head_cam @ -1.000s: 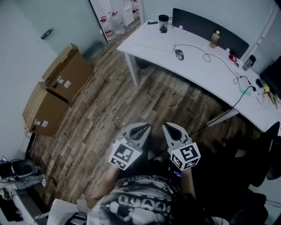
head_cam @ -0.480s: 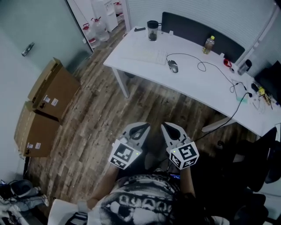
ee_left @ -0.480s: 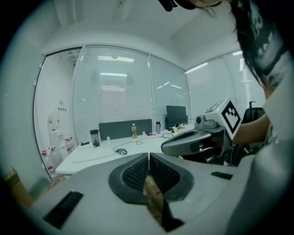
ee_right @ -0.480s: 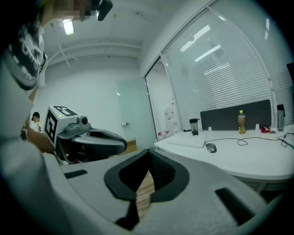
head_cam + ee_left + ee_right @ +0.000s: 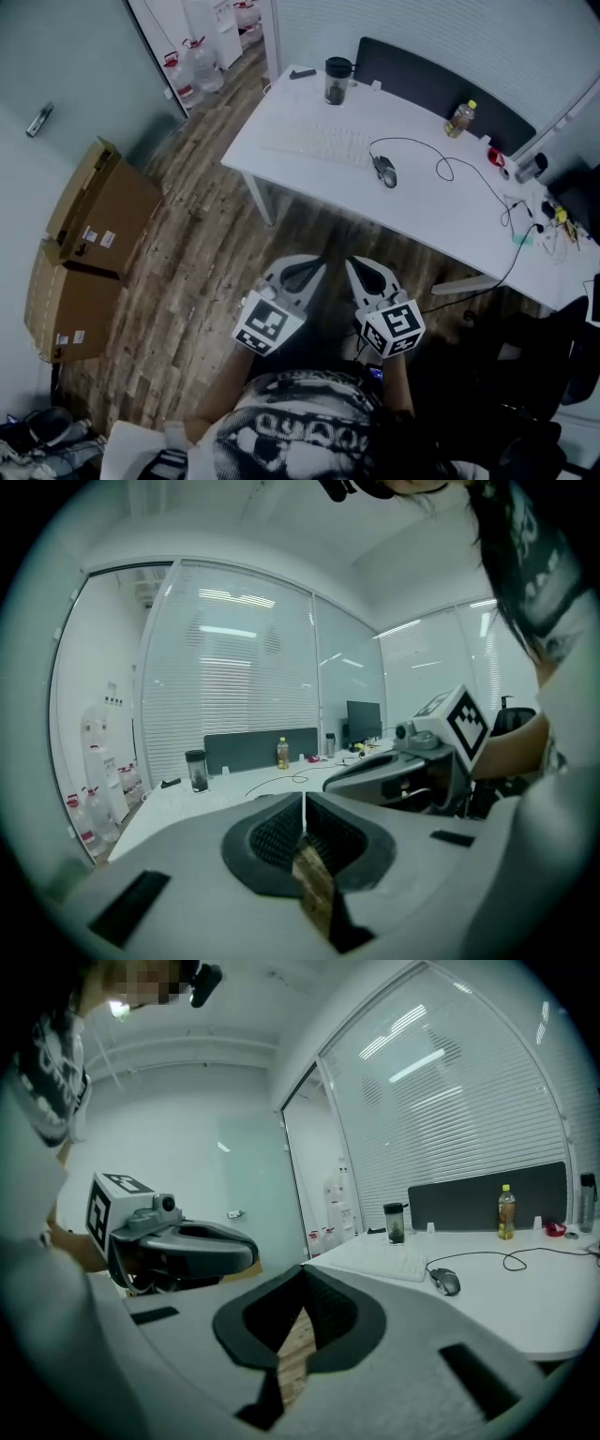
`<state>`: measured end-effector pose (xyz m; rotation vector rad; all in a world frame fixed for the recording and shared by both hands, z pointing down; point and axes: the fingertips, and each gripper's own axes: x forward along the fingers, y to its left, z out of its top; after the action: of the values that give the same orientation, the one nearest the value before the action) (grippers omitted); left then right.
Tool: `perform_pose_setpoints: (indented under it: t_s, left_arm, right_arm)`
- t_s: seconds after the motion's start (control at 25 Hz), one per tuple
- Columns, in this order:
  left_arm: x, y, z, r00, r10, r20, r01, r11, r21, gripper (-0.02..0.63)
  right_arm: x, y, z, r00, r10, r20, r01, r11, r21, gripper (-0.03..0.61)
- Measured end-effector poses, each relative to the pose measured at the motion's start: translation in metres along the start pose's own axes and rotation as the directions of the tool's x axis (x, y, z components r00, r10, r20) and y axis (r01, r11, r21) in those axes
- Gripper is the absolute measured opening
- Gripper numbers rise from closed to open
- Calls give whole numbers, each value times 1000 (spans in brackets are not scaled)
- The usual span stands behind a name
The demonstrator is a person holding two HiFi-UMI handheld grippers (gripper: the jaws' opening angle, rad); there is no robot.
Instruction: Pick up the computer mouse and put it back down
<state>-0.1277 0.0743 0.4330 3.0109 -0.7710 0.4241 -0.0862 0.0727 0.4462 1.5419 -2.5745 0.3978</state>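
The computer mouse [image 5: 385, 172] is lying on the white tabletop [image 5: 422, 217], just right of the keyboard [image 5: 314, 142]. The left hand-held gripper [image 5: 309, 269] and right hand-held gripper [image 5: 364, 272] are hovering well short of the keyboard, jaws closed, holding nothing.

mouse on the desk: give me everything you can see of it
The computer mouse is a small, dark, rounded wired one, plastic by its look. It lies flat on the white desk, just off the right end of the white keyboard and apart from it. Its thin dark cable leaves the far end, arcs, loops and trails off to the right. Only the desk and its own cable touch it; the left tool and right tool are shut, over the floor.
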Motion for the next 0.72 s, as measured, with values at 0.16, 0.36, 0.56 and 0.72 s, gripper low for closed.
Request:
perform_pose_setpoints:
  t_s: [0.16, 0.36, 0.56, 0.72]
  left_arm:
    - [9, 30, -7, 1000, -27, -2, 27, 1000, -1, 6]
    - [24, 43, -9, 998, -67, 10, 67, 998, -21, 6]
    - [38, 41, -15, 993, -117, -1, 117, 993, -32, 6]
    - [47, 48, -16, 992, -124, -8, 123, 991, -44, 6]
  right_arm:
    - [21, -8, -1, 999, -47, -14, 48, 999, 9, -8]
    - [27, -22, -5, 994, -97, -45, 98, 995, 19, -8]
    - [30, -36, -10, 989, -137, -64, 139, 989, 39, -8]
    - [38, -48, -11, 987, -139, -75, 143, 988, 50, -8]
